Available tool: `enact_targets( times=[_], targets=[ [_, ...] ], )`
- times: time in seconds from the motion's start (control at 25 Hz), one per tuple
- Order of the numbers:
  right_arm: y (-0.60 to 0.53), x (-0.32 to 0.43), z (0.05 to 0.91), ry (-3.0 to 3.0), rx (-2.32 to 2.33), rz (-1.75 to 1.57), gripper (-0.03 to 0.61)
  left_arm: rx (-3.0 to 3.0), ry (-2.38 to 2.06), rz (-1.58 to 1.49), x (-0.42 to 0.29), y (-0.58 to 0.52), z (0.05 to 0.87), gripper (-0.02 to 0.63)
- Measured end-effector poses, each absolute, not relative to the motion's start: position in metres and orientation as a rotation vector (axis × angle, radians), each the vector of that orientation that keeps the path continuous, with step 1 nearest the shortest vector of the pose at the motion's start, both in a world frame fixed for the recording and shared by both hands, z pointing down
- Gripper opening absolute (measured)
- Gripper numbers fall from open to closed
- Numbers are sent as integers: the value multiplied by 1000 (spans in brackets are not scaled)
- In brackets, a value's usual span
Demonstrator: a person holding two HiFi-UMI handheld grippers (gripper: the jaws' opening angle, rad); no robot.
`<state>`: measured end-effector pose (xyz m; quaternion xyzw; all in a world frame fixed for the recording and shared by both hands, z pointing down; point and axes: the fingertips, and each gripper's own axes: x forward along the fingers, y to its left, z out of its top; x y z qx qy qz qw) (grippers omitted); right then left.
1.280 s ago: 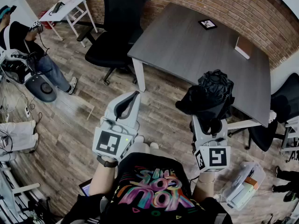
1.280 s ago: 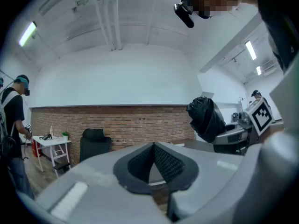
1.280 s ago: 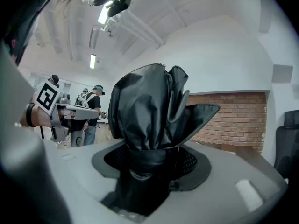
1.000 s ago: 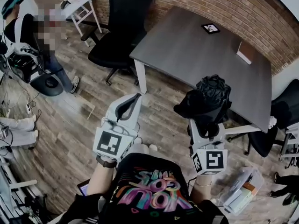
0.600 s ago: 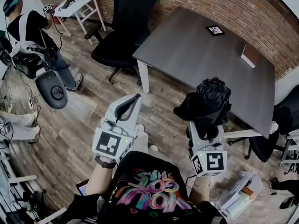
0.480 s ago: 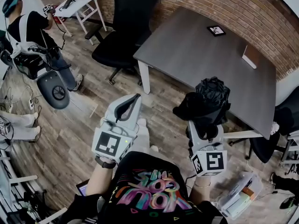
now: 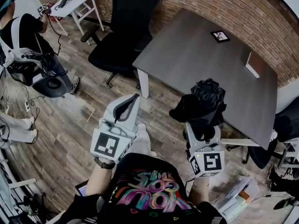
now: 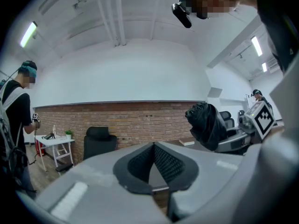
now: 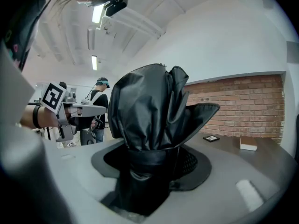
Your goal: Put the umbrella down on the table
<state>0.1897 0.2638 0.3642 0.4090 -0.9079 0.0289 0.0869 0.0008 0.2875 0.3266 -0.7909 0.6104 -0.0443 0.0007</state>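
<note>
A folded black umbrella (image 7: pixel 202 102) stands upright in my right gripper (image 7: pixel 202 130), which is shut on its lower part. In the right gripper view the umbrella (image 9: pixel 149 111) fills the middle, its crumpled fabric rising out of the jaws. It hangs over the floor just short of the near edge of the dark grey table (image 7: pixel 196 55). My left gripper (image 7: pixel 125 108) is shut and holds nothing, pointing up over the wooden floor left of the umbrella. The left gripper view shows the umbrella (image 8: pixel 208 125) off to the right.
On the table lie a small framed marker (image 7: pixel 219 36) and a flat box (image 7: pixel 254 65). A black office chair (image 7: pixel 119 41) stands at the table's left end, another chair (image 7: pixel 282 125) at the right. A person (image 7: pixel 28 41) stands far left near a white side table (image 7: pixel 74 1).
The view has drifted a little; the right gripper with the umbrella has shifted slightly left and nearer the table edge. The person at far left has moved about. Both grippers stay as they were.
</note>
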Motion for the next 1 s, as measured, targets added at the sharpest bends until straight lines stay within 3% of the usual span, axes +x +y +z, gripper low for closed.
enact_targets(
  times=[0.6, 1.0],
  targets=[
    [112, 90, 371, -2622, 1285, 158, 254, -2568, 1911, -156, -108, 135, 340, -1],
    [93, 79, 388, -2582, 1339, 242, 255, -2620, 1896, -140, -120, 115, 352, 0]
  ],
)
